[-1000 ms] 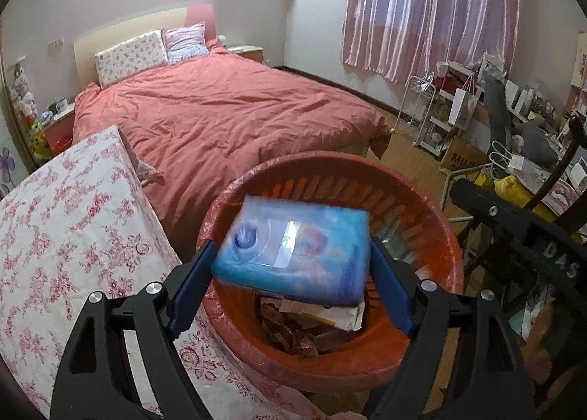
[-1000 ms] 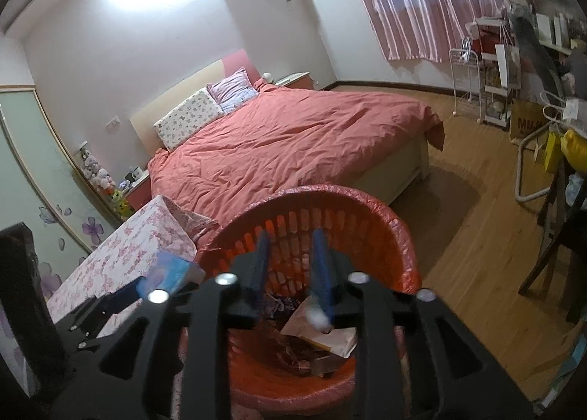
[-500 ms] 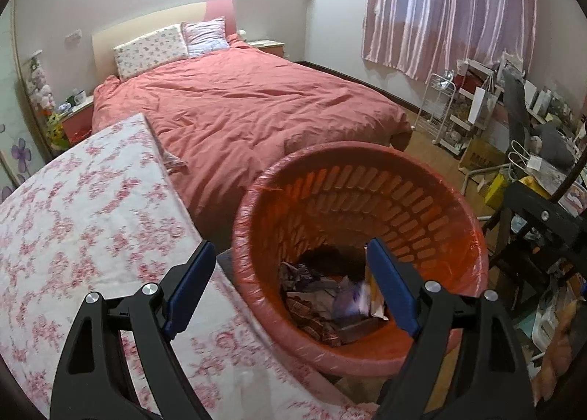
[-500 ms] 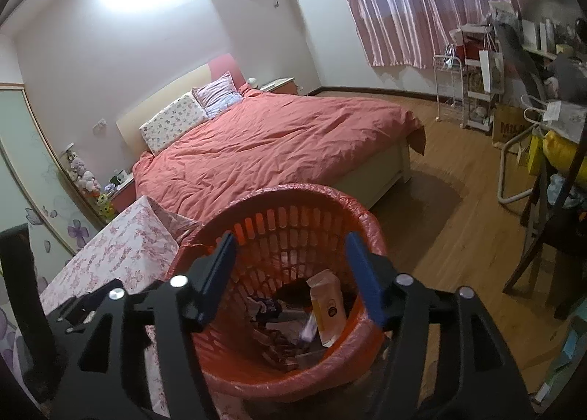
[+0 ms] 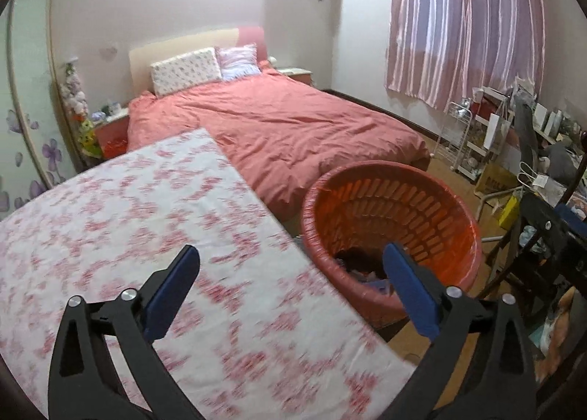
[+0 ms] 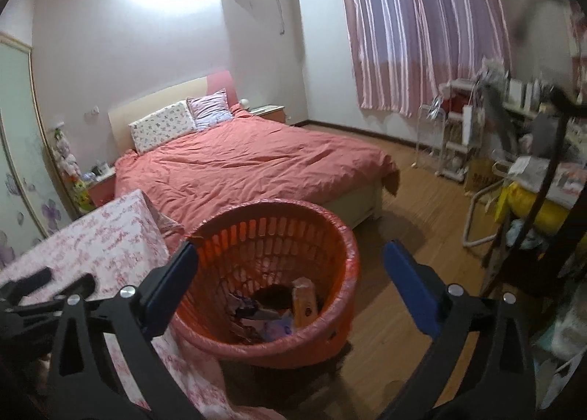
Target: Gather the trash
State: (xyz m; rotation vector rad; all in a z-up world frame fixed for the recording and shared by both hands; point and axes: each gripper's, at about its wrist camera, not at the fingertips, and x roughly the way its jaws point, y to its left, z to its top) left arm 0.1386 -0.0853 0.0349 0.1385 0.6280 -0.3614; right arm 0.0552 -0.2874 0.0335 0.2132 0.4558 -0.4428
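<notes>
Trash: I read a loose heap of wrappers, paper scraps and one tan flat packet at the bottom of the round orange slatted plastic basket; in the left wrist view only a sliver of the heap shows past the rim.
Handling: my guess is light, thin, crinkly stuff, soft and apt to slip from flat pads. I would pinch a packet across its flat faces near an edge; a stiffer packet by its narrow sides.
Basket: pinkish liner bag over the rim, standing on the wood floor, just beside the flower-print counter.
Left claw: jaws wide, having just been opening, nothing between them; it hangs over the counter edge, basket to its right.
Right claw: jaws wide, having just been opening too, nothing between them; basket mouth framed in the gap.
Hard to see: the counter print is smeared by blur, so I cannot tell if small scraps lie there. The heap's lower layers are dark. The cluttered shelves at right are too muddled to sort.
</notes>
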